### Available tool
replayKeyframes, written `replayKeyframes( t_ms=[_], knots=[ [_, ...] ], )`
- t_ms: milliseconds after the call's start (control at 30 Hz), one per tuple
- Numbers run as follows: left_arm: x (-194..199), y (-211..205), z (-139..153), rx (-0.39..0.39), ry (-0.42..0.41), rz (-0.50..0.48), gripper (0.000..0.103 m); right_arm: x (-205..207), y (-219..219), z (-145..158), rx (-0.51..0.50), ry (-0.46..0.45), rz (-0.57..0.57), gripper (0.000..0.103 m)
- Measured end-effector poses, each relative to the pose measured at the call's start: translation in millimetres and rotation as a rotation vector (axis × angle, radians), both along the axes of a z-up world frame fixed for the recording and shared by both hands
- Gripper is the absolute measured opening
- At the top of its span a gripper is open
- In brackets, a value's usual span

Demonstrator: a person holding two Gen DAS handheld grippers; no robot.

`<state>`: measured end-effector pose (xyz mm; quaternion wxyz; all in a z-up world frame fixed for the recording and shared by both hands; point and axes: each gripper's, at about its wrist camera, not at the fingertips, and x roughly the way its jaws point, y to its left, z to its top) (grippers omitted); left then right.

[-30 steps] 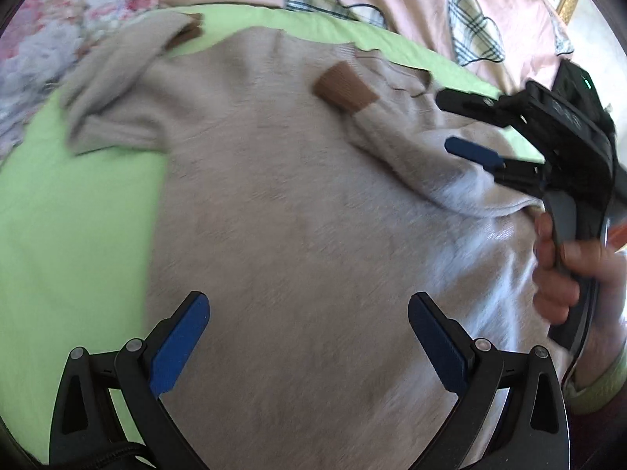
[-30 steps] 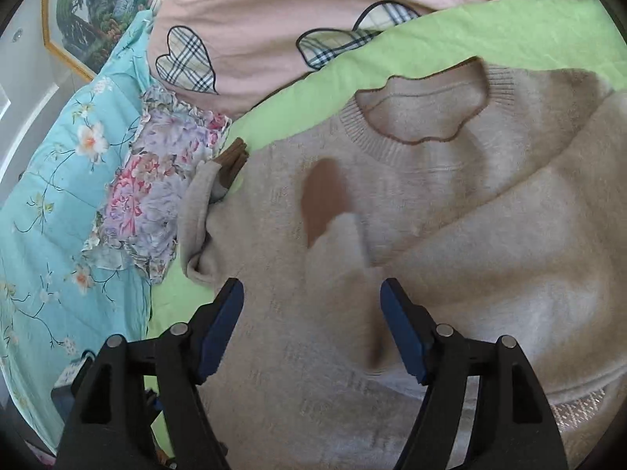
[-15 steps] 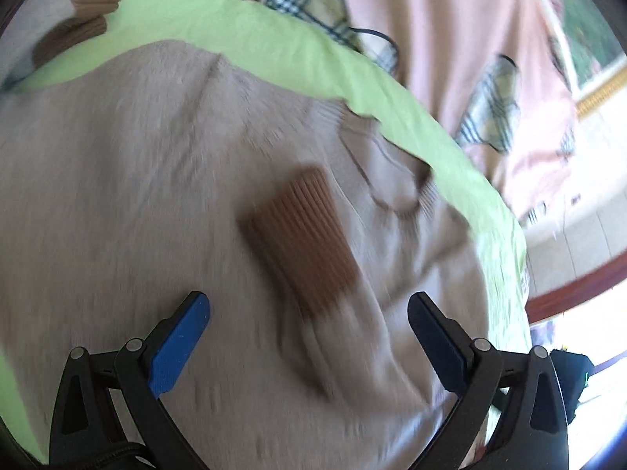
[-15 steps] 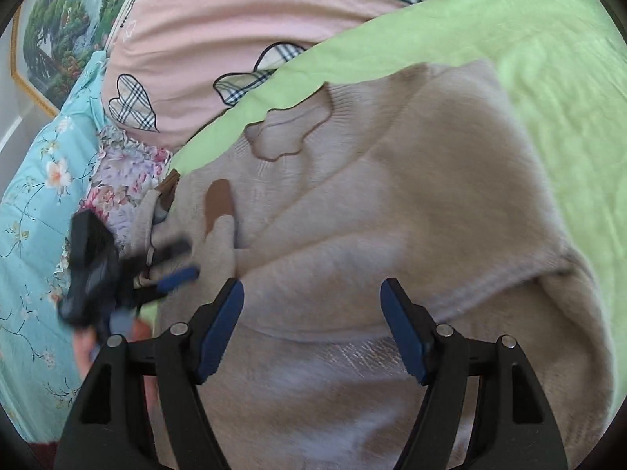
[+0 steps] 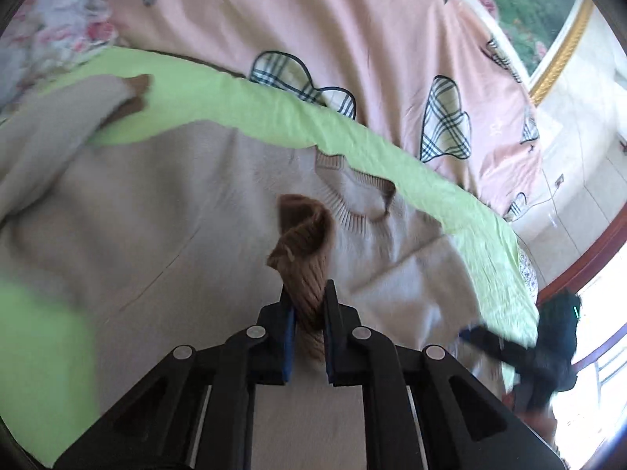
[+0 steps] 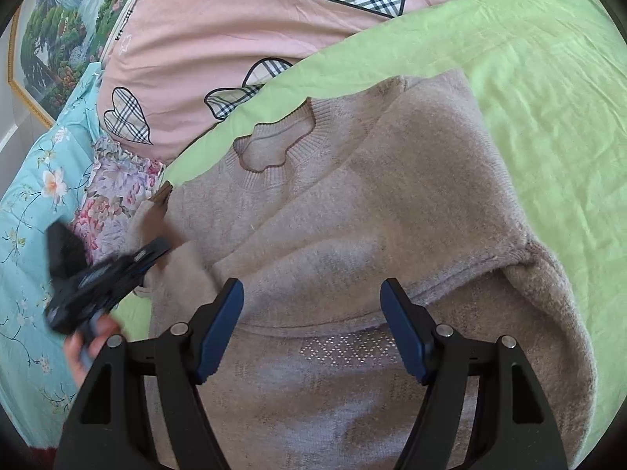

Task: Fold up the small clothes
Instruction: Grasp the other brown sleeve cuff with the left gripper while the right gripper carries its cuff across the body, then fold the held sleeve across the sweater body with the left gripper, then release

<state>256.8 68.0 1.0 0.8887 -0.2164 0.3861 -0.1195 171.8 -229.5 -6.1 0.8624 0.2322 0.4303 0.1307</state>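
A beige knit sweater [image 5: 164,211] lies on a green sheet [image 5: 235,94], neckline [image 5: 352,196] toward the pink duvet. My left gripper [image 5: 307,305] is shut on the brown ribbed cuff [image 5: 303,243] of one sleeve and holds it lifted over the sweater's chest. The other sleeve's brown cuff [image 5: 135,94] lies at the far left. In the right wrist view the sweater [image 6: 372,215] fills the middle. My right gripper [image 6: 311,297] is open and empty above the folded sleeve near the hem. The left gripper also shows there [image 6: 156,248], blurred, at the left.
A pink duvet [image 6: 235,31] with plaid hearts lies behind the sweater. A floral quilt [image 6: 39,180] is at the left. A framed picture [image 6: 51,39] hangs on the wall. Green sheet [image 6: 548,98] extends to the right.
My left gripper closed on the brown cuff and lifted it off the sweater. My right gripper stayed open and drew back slightly toward the hem.
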Motion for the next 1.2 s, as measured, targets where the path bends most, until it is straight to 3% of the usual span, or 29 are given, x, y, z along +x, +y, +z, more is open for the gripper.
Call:
replayKeyframes(
  t_ms=[200,267,400,467,500,533,633,700,767,800,867,900,1000,1067,1133,1200],
  knots=[
    [-57,19,-36,-0.065,0.099,-0.064,0.014,-2,-1,-4,0.002,0.006,-0.011,0.073],
    [-57,19,-49,-0.083,0.146,-0.065,0.026,-3,0,-3,0.0,0.006,-0.011,0.073],
    [-43,33,-62,-0.206,0.177,-0.026,0.039,-7,-2,1,-0.004,0.003,-0.015,0.073],
    [-30,32,-59,-0.192,0.163,-0.026,0.034,-8,-6,3,-0.009,-0.002,-0.022,0.073],
    [-25,29,-55,-0.161,0.157,-0.032,0.027,-9,-8,4,-0.011,-0.003,-0.029,0.073],
    [-21,25,-46,-0.125,0.141,-0.043,0.013,-9,-10,5,-0.011,-0.003,-0.032,0.073],
    [-23,27,-1,-0.055,0.002,-0.023,0.012,-12,-17,8,-0.016,-0.006,-0.048,0.073],
    [-20,36,7,-0.036,-0.013,0.001,0.012,-12,-23,9,-0.026,-0.011,-0.062,0.073],
    [-8,42,-17,-0.003,0.087,0.007,0.013,-10,-29,6,-0.022,-0.002,-0.081,0.073],
    [-5,47,-30,-0.024,0.141,0.008,0.014,-9,-31,4,-0.018,0.004,-0.088,0.073],
    [-3,59,-53,-0.113,0.223,0.019,0.026,-7,-33,0,-0.011,0.014,-0.094,0.073],
    [-5,65,-58,-0.168,0.217,0.026,0.027,-6,-33,-1,-0.016,0.015,-0.091,0.073],
    [-5,71,-57,-0.235,0.189,0.036,0.043,-4,-33,0,-0.038,0.007,-0.086,0.073],
    [-3,65,-49,-0.207,0.172,0.02,0.034,-2,-35,4,-0.058,-0.001,-0.092,0.073],
    [-8,52,-22,-0.159,0.077,-0.031,0.019,0,-39,9,-0.077,-0.013,-0.101,0.073],
    [-15,45,2,-0.141,-0.004,-0.053,0.019,0,-46,15,-0.094,-0.034,-0.125,0.073]
  ],
)
